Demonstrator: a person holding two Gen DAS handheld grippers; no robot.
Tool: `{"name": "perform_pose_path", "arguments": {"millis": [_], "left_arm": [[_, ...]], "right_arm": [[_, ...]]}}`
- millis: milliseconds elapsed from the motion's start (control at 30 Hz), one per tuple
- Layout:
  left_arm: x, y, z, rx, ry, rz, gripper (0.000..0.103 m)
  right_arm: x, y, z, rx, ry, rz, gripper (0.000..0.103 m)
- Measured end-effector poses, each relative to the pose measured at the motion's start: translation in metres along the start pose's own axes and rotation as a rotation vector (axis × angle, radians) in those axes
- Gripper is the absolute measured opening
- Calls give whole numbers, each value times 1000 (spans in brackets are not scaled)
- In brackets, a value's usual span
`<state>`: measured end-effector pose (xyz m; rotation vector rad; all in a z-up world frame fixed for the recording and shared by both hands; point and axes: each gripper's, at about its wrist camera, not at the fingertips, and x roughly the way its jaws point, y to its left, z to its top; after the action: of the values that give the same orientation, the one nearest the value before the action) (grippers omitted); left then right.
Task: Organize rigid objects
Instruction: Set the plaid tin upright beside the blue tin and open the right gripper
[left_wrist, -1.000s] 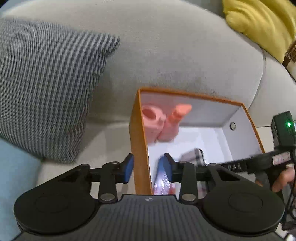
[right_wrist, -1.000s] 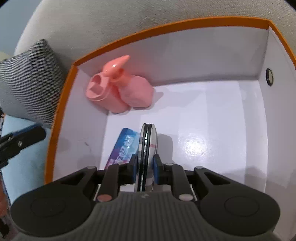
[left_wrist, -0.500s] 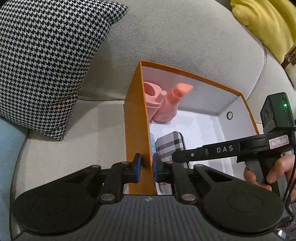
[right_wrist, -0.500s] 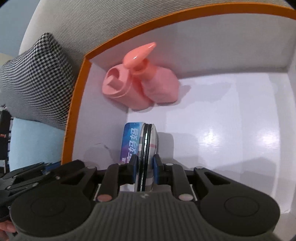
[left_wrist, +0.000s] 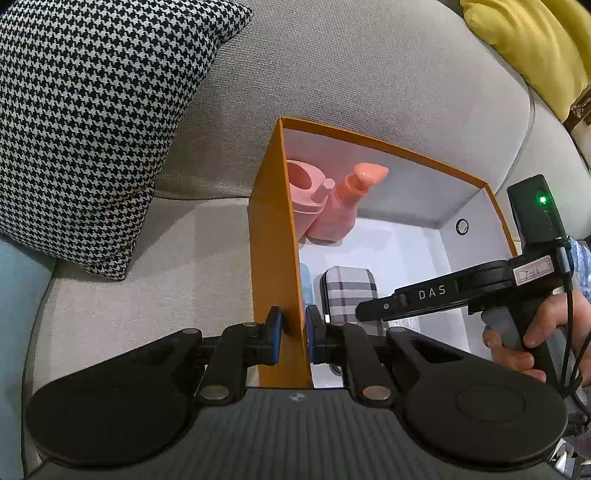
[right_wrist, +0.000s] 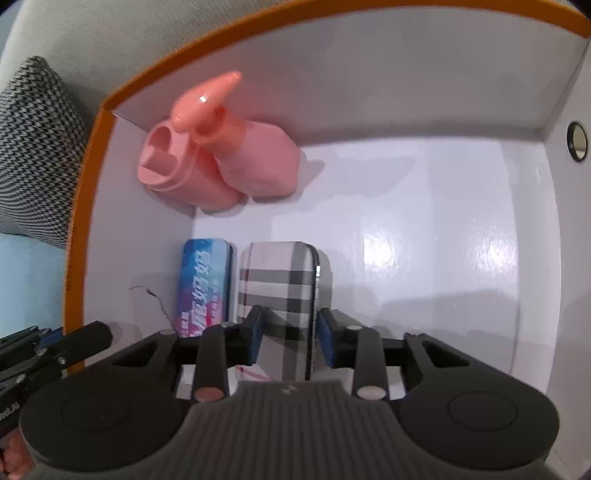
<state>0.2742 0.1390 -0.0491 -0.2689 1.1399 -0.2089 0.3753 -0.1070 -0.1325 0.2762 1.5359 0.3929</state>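
Left gripper (left_wrist: 293, 334) clamped on orange box (left_wrist: 275, 258) side wall. Right gripper (right_wrist: 290, 334) opening, pads clear of plaid case (right_wrist: 280, 291) between them, lying on box floor beside blue tin (right_wrist: 203, 284), near left wall.

One orange box (right_wrist: 79, 206) holds two pink bottles (right_wrist: 255, 162), one blue tin (right_wrist: 205, 284) and one plaid case (right_wrist: 277, 291).

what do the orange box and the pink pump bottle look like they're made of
Orange box: probably stiff cardboard, matte orange outside, glossy white lining that throws glare; thin straight wall with a sharp folded corner.

Pink pump bottle: likely moulded plastic, with a dull satin body and a shinier nozzle that carries a small highlight.
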Motion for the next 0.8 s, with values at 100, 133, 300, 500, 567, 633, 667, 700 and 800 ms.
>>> {"name": "perform_pose_path", "arguments": {"millis": [100, 133, 300, 500, 567, 633, 667, 700, 800], "left_arm": [[1, 1, 1, -1, -1, 0, 15], [1, 0, 2, 1, -1, 1, 15], [1, 1, 2, 7, 1, 2, 15], [2, 0, 2, 12, -1, 3, 15], [2, 0, 2, 15, 0, 4, 15], [2, 1, 1, 12, -2, 0, 14], [1, 1, 1, 10, -6, -1, 14], [-1, 2, 0, 5, -12, -5, 14], [-7, 3, -2, -5, -31, -15, 15]], "right_arm": [[1, 2, 2, -19, 10, -24, 41], [2, 4, 3, -35, 11, -34, 41], [9, 11, 5, -48, 18, -30, 40], [13, 9, 6, -40, 11, -19, 39], [14, 9, 6, -54, 8, -14, 39], [12, 8, 5, -64, 4, -12, 39], [10, 7, 5, -68, 0, -12, 39], [6, 6, 4, -72, -6, -15, 39], [-4, 6, 3, -94, -40, -19, 39]]}}
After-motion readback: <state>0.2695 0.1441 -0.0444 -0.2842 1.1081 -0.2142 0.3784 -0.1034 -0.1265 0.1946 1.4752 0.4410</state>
